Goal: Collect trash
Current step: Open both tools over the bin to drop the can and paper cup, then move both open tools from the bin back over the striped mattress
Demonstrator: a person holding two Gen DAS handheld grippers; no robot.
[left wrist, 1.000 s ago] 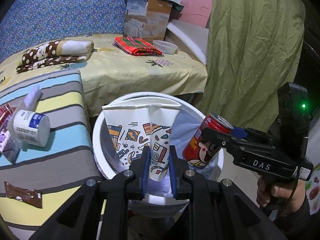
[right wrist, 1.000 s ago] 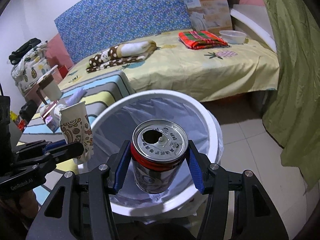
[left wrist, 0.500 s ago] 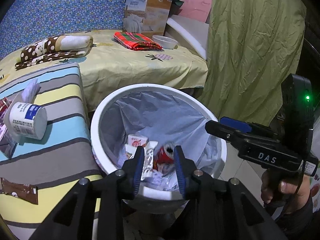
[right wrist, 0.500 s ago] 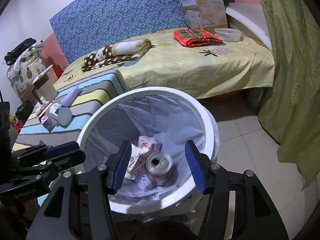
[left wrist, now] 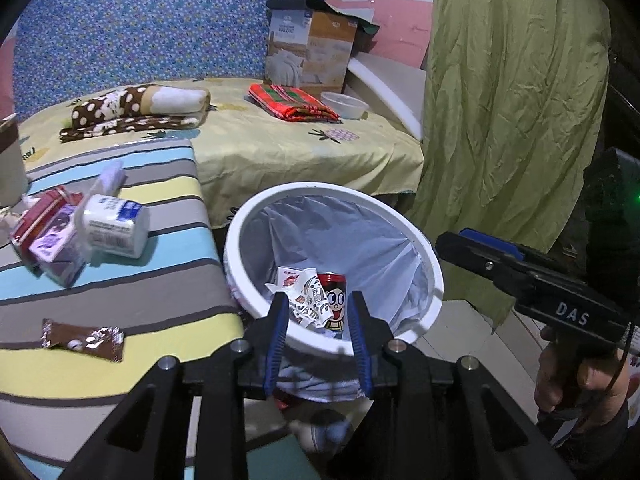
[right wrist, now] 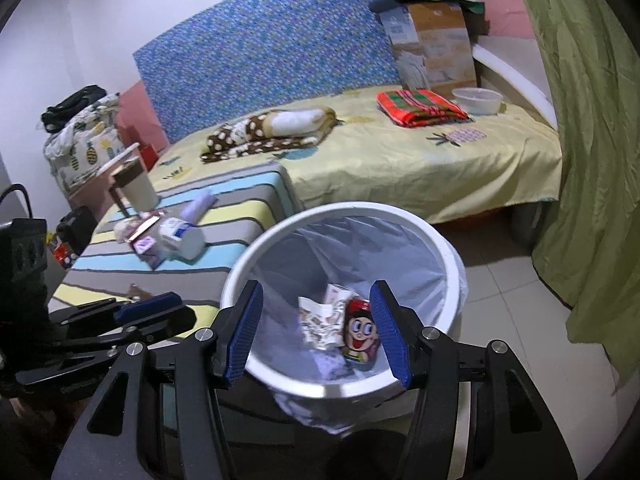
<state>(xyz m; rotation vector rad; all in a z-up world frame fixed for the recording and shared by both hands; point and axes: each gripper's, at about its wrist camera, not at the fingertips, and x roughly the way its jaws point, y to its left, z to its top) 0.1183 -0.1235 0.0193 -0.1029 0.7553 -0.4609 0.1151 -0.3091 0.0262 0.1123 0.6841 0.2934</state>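
A white trash bin (left wrist: 424,240) with a grey liner stands on the floor beside the striped table; it also shows in the right wrist view (right wrist: 448,252). Inside lie a red cartoon can (left wrist: 334,300) (right wrist: 358,332) and a patterned paper cup (left wrist: 306,300) (right wrist: 320,320). My left gripper (left wrist: 319,326) is open and empty above the bin's near rim. My right gripper (right wrist: 320,328) is open and empty over the bin. On the striped table (left wrist: 120,288) lie a brown wrapper (left wrist: 82,339), a white cup on its side (left wrist: 114,226) and a red and purple packet (left wrist: 48,232).
A bed with a yellow sheet (left wrist: 280,148) lies behind the bin, holding folded blankets, a cardboard box (left wrist: 308,54) and a bowl. A green curtain (left wrist: 512,120) hangs on the right. A tall cup (right wrist: 134,186) stands at the table's far end.
Both grippers opened and dropped the paper cup and the red can into the bin. Both have since pulled back from the bin, and the left view has swung toward the table.
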